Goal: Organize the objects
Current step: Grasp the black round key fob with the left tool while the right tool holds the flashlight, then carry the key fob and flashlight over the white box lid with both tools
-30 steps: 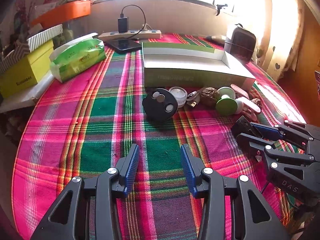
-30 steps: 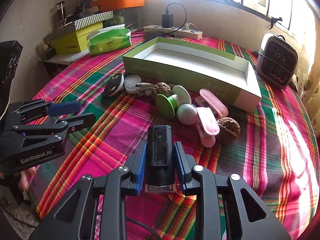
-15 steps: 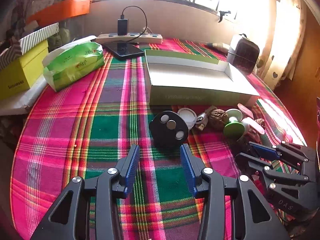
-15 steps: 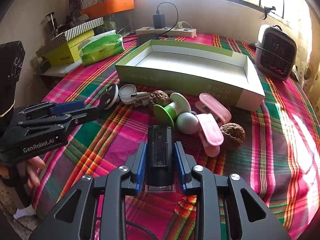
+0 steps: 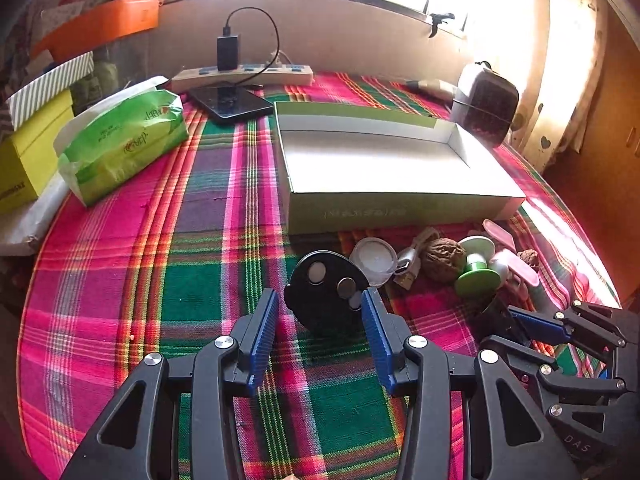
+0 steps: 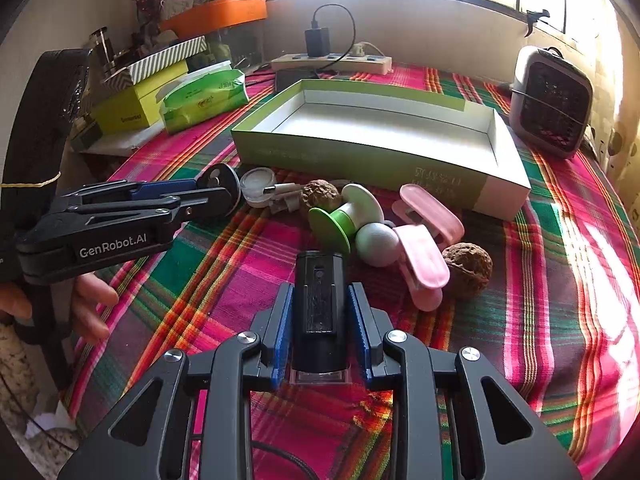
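Closed in on black disc (image 5: 326, 294), left gripper (image 5: 318, 314) spread wide astride it beside green tray (image 5: 400, 210). Rigid, light, likely slick: pinch across edges. Right gripper (image 6: 320, 312) clamped on black device (image 6: 319, 308).

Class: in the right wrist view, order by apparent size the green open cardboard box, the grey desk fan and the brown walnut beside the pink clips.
1. Green open cardboard box
2. Grey desk fan
3. Brown walnut beside the pink clips
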Motion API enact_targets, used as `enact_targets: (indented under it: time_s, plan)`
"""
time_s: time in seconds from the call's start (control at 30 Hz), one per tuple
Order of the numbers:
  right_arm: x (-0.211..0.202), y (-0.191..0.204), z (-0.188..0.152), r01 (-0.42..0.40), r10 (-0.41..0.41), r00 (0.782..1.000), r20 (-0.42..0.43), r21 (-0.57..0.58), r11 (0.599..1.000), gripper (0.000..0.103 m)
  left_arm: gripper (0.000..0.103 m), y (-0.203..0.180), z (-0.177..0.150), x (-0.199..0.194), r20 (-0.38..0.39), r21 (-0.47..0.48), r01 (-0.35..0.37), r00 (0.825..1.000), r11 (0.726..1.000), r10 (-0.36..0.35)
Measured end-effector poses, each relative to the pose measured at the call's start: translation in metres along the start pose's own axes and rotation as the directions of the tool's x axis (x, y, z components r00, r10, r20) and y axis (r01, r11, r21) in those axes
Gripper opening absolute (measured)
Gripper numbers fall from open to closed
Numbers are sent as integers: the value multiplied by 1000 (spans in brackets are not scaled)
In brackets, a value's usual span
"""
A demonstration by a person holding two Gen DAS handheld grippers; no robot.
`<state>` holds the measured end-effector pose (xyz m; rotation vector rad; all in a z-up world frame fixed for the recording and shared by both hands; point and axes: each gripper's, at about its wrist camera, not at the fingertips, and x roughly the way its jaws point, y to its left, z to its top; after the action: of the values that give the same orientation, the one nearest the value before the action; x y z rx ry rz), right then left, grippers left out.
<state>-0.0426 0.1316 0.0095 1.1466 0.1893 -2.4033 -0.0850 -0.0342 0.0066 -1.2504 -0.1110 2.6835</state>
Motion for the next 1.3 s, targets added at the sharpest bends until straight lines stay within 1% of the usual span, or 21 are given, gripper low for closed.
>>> enact_targets:
  time_s: [0.17, 0.37, 0.57, 0.6, 0.73, 0.83, 1.3]
  plan:
    - [0, -2, 1, -3, 3, 1000, 0, 1, 1000, 29, 41, -1, 5, 5, -8, -3, -4, 1000, 1000, 4]
    - [1, -1, 1, 2, -2, 1000, -1, -2, 1000, 29, 42, -5, 7, 8, -24, 16, -36, 999, 999, 36]
    - [1, -2, 1, -5, 5, 1000, 0, 4, 1000, 29, 41, -1, 11, 9, -42, -12, -31, 999, 999, 30]
    - [1, -2, 1, -5, 5, 1000, 0, 4, 1000, 29, 40, -1, 10, 9, -41, -18, -31, 999, 999, 31]
    - [1, -2, 1, -10, 10, 1000, 0, 7, 1000, 29, 30, 1, 10, 9, -37, -36, -50, 998, 998, 48]
    - [1, -2, 1, -10, 10, 1000, 0, 7, 1000, 29, 26, 4, 11, 9, -39, -48, -52, 998, 997, 51]
    - [1, -3, 1, -11, 11, 1000, 1, 8, 1000, 29, 25, 5, 9, 7, -37, -46, -62, 998, 997, 60]
